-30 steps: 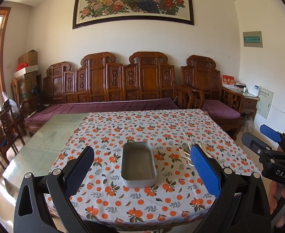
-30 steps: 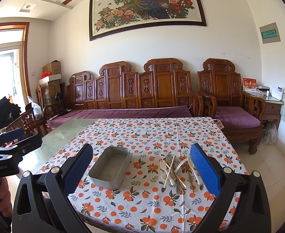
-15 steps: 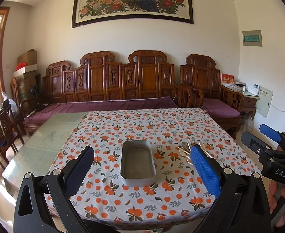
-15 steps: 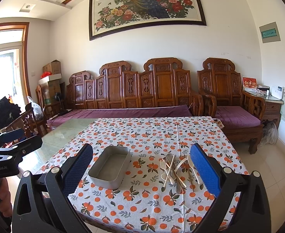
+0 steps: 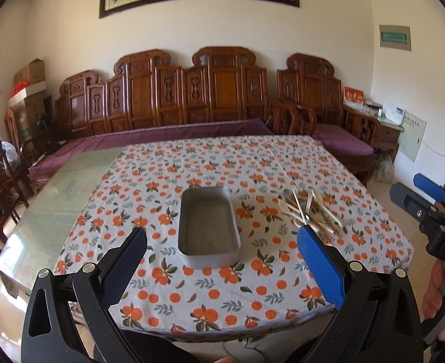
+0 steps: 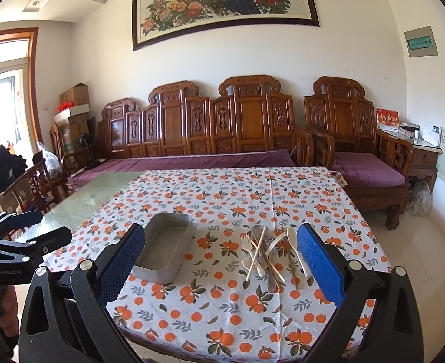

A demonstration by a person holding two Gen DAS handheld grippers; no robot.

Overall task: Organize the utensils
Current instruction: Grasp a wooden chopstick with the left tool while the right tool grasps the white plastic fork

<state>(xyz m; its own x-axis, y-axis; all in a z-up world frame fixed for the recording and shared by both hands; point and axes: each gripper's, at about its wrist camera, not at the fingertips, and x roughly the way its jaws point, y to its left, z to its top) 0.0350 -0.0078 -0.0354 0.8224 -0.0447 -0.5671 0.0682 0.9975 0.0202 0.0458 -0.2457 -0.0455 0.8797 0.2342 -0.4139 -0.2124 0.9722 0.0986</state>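
Now both cameras sit closer to the table and tilted further down than a second ago: the framed peacock painting [image 6: 222, 6] is cut off at the top of the left wrist view, and the tablecloth printed with oranges [image 5: 210, 290] fills more of each view. Nothing on the cloth has shifted.

On that cloth the empty rectangular grey metal tin [image 5: 209, 222] lies flat, and just to its right, apart from it, is the loose pile of pale plastic spoons, a fork and wooden chopsticks [image 6: 271, 251], crossed over one another; how many pieces it holds is hard to tell.

The left gripper [image 5: 221, 252] is spread wide and holds nothing, above the near edge of the table, with the tin between its two fingers in the view and the pile just beyond its blue right finger [image 5: 319, 266]. The right gripper [image 6: 221, 251] is likewise wide apart and empty, with the pile between its fingers, nearer the right one, and the tin just inside the left one.
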